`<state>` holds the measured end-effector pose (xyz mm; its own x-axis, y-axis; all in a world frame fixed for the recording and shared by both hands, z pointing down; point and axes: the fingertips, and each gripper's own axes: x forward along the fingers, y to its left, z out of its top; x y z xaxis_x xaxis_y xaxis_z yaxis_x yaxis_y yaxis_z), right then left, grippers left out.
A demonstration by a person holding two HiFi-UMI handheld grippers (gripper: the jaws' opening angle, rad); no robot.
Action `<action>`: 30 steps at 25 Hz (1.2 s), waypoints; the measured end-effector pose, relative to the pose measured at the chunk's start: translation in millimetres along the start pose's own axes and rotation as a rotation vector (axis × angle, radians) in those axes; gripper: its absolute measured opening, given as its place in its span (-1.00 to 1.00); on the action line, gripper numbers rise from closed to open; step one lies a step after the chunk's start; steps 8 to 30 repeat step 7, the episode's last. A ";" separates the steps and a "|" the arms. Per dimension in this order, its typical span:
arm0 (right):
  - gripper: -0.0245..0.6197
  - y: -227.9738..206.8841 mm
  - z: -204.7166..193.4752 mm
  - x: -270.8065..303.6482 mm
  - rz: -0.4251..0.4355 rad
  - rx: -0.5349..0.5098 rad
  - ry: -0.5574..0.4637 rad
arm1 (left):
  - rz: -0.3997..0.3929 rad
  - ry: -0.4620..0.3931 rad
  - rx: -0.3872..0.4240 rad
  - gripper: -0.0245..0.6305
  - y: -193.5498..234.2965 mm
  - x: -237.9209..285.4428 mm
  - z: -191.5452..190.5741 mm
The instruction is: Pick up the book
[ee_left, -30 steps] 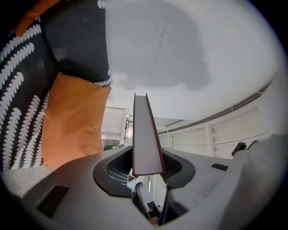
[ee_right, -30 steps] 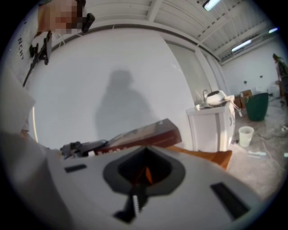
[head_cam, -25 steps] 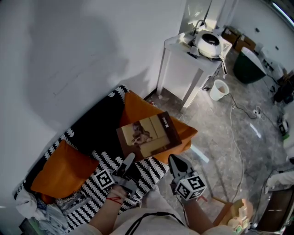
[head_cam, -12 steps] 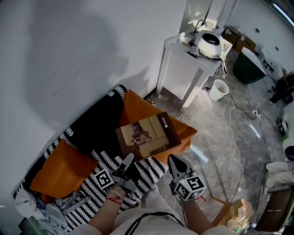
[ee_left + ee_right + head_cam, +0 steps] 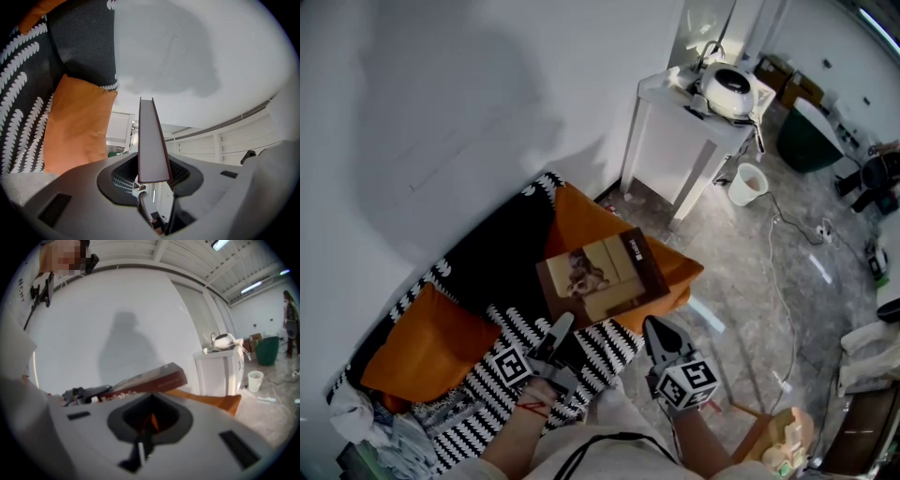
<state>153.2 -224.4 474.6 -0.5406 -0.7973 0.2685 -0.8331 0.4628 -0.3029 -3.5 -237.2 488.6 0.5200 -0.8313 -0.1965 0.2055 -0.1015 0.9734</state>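
The book [image 5: 605,275], brown with a pale picture on its cover, hangs tilted just above an orange cushion [image 5: 682,273]. My left gripper [image 5: 563,325] is shut on the book's near edge. In the left gripper view the book [image 5: 152,140] stands edge-on between the two jaws of this gripper [image 5: 152,180]. My right gripper [image 5: 659,330] hovers to the right of the book's near corner, apart from it, with its jaws together and nothing in them. The right gripper view shows the book [image 5: 145,379] ahead and to the left of that gripper [image 5: 147,427].
A black-and-white patterned throw [image 5: 605,345] and a second orange cushion [image 5: 427,349] cover the seat by the white wall. A white side table [image 5: 684,145] carries a white appliance [image 5: 727,87]. A white bucket [image 5: 748,184], cables [image 5: 783,281] and a green bin [image 5: 806,139] sit on the grey floor.
Both grippers and the book have stayed put. Only a figure at the room's far right edge has shifted.
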 end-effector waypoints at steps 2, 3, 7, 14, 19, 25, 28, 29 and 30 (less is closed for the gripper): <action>-0.89 -0.3 -0.4 -0.3 0.000 0.000 0.004 | 0.001 -0.003 -0.001 -0.41 0.0 -0.7 0.0; -0.89 0.0 -0.1 -0.3 0.000 0.000 0.004 | 0.001 -0.004 -0.002 -0.41 -0.3 -1.1 0.0; -0.89 0.8 0.5 0.2 0.008 -0.004 -0.003 | 0.004 -0.010 -0.002 -0.41 -1.8 -2.7 0.6; -0.89 0.8 0.5 0.2 0.008 -0.004 -0.003 | 0.004 -0.010 -0.002 -0.41 -1.8 -2.7 0.6; -0.89 0.8 0.5 0.2 0.008 -0.004 -0.003 | 0.004 -0.010 -0.002 -0.41 -1.8 -2.7 0.6; -0.89 0.8 0.5 0.2 0.008 -0.004 -0.003 | 0.004 -0.010 -0.002 -0.41 -1.8 -2.7 0.6; -0.89 0.8 0.5 0.2 0.008 -0.004 -0.003 | 0.004 -0.010 -0.002 -0.41 -1.8 -2.7 0.6; -0.89 0.8 0.5 0.2 0.008 -0.004 -0.003 | 0.004 -0.010 -0.002 -0.41 -1.8 -2.7 0.6; -0.89 0.8 0.5 0.2 0.008 -0.004 -0.003 | 0.004 -0.010 -0.002 -0.41 -1.8 -2.7 0.6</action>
